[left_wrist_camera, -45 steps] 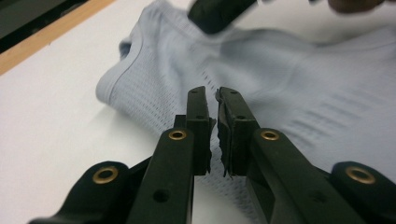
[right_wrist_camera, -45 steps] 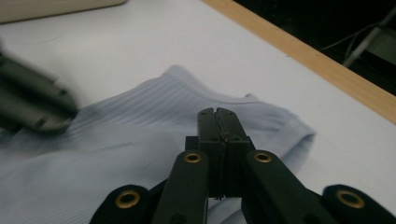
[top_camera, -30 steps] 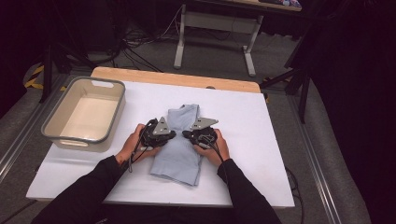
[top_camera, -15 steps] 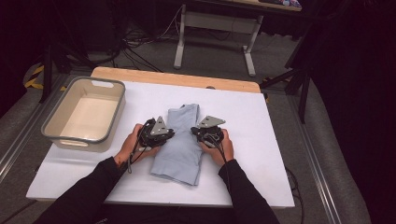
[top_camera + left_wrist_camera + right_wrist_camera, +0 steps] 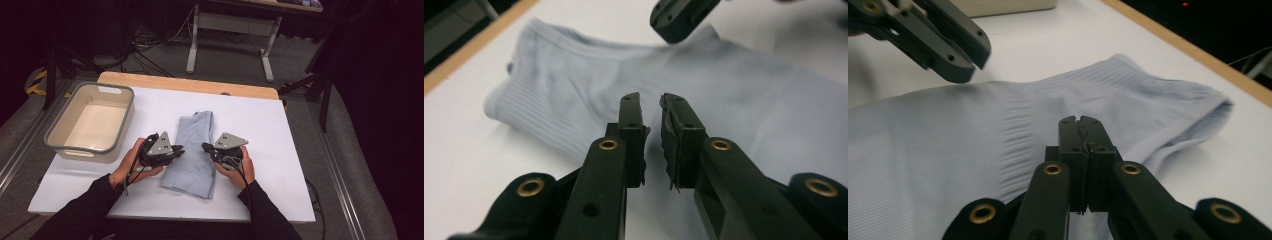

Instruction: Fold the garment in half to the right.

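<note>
A light blue ribbed garment (image 5: 192,150) lies folded in a long strip on the white table top (image 5: 280,130). My left gripper (image 5: 179,150) hovers at its left edge, pointing right across the cloth. Its jaws (image 5: 650,102) have just been opening and stand a small gap apart with nothing between them. My right gripper (image 5: 205,146) faces it from the cloth's right side. In the right gripper view its jaws (image 5: 1080,120) are pressed together just above the fabric (image 5: 973,140), holding nothing. The two grippers' tips point at each other over the garment (image 5: 574,95).
A beige plastic bin (image 5: 60,145) stands on the table's left part, beside my left hand. The table's wooden far edge (image 5: 190,84) runs behind the garment. Metal frame legs and cables are on the floor beyond.
Both hands have drawn apart from the middle of the garment toward its side edges and lifted a little. The left jaws have parted slightly.
</note>
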A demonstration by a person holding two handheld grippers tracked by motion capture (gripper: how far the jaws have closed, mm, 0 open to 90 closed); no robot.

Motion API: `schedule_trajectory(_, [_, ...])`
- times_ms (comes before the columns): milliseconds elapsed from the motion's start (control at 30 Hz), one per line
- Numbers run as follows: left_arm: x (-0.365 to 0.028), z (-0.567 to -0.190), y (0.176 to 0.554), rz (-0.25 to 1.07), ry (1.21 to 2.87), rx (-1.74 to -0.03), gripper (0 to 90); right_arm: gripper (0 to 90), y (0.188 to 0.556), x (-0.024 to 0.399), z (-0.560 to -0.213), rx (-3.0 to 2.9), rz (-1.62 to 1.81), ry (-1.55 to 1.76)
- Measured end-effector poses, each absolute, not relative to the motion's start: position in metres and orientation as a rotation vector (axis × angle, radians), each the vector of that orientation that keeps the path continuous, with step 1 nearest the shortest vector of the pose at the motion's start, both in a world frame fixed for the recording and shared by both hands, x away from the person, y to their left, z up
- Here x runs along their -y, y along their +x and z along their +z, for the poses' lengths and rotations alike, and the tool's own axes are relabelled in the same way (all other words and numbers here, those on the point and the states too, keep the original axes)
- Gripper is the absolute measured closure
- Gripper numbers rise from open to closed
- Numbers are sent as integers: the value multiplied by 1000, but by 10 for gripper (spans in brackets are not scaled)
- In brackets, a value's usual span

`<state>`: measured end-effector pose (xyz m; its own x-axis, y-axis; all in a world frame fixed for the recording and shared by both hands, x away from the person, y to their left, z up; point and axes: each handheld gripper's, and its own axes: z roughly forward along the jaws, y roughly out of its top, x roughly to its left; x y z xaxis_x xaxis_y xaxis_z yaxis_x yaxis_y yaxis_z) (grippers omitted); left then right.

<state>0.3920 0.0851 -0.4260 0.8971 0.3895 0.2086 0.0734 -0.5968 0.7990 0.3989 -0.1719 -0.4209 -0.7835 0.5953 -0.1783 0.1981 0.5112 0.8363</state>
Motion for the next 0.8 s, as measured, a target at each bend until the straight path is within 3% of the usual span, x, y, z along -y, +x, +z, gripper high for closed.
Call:
schedule_trajectory(533, [-84,-451,386,399,2247,-335,775,893,389,182,-451,-2414,1009,657])
schedule_trajectory(800, [-80,-456,385,418,2257,-336,777,890,387,197,-442,-2367,1020,719])
